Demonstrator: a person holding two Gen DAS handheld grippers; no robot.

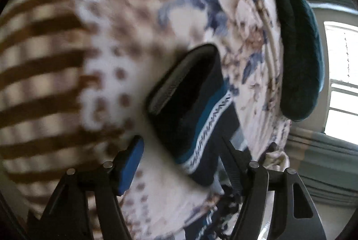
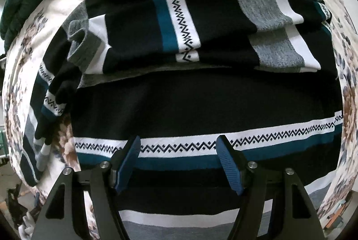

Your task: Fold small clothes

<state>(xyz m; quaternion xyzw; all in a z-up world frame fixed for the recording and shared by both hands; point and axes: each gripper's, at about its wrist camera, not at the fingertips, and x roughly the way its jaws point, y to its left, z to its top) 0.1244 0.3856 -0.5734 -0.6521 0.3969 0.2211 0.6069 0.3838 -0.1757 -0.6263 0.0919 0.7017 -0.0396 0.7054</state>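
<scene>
The right gripper (image 2: 179,146) hangs spread above the striped sweater (image 2: 201,101), gripping nothing. The left gripper (image 1: 181,146) is parted, with a sleeve (image 1: 190,105) lying between its fingers, ungrasped.

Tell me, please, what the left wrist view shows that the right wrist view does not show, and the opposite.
Only the left wrist view: a bright window, brown stripes on the bedcover, and the open left gripper, its jaws apart around a blurred corner of the sweater.

Only the right wrist view: the sweater spread out with both sleeves folded across it, grey bands, and the open right gripper above the zigzag band, gripping nothing.

Both: the striped sweater, the flowered bedcover, and a dark teal cushion.
</scene>
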